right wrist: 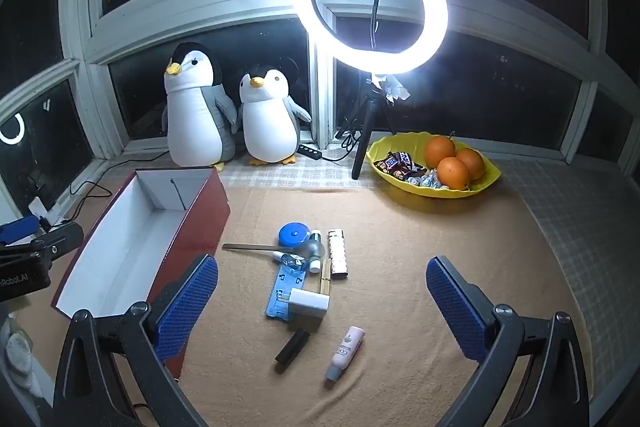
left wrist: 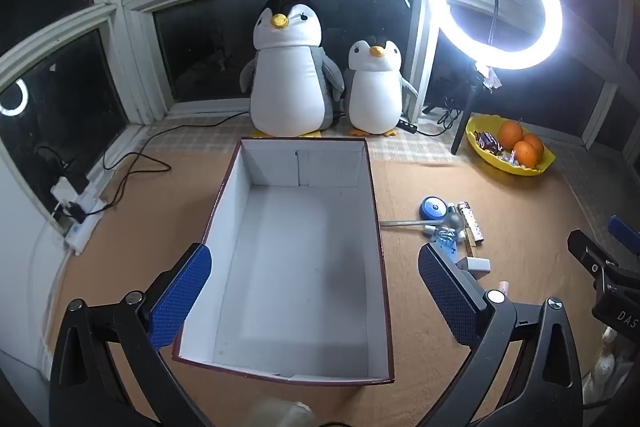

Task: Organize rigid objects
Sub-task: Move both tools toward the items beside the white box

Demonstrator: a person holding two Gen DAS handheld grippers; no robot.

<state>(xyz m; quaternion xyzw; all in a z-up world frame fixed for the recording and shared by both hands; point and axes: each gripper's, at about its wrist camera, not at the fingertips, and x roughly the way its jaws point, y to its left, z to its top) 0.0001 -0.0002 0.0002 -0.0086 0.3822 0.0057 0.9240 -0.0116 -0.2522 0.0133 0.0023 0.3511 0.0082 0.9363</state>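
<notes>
While hovering over the near end of the box, left gripper spread wide, blue pads empty, nothing between them. Right gripper likewise released, held above the brown mat with its fingers either side of the scattered small items, touching none.

Nearest the right gripper: black tube lying beside pink-white bottle, the two apart, both flat on the mat. Just beyond, white charger block resting on the near end of a blue holder. Farther on, a tight cluster: wooden clothespin, gold studded lighter, small clear bottle, round blue case, a metal file pointing left toward the box. Exact contacts within the cluster hard to tell.

Box to the left of this pile, red outside, white inside, open-topped, holding nothing visible, well apart from the nearest items.

Farther back, yellow bowl with three oranges and wrapped candies, set right of a tripod leg. Behind it, lit ring light on its stand. At the window sill, big penguin plush and small penguin plush side by side, touching. Cables and a power strip along the far left edge.
</notes>
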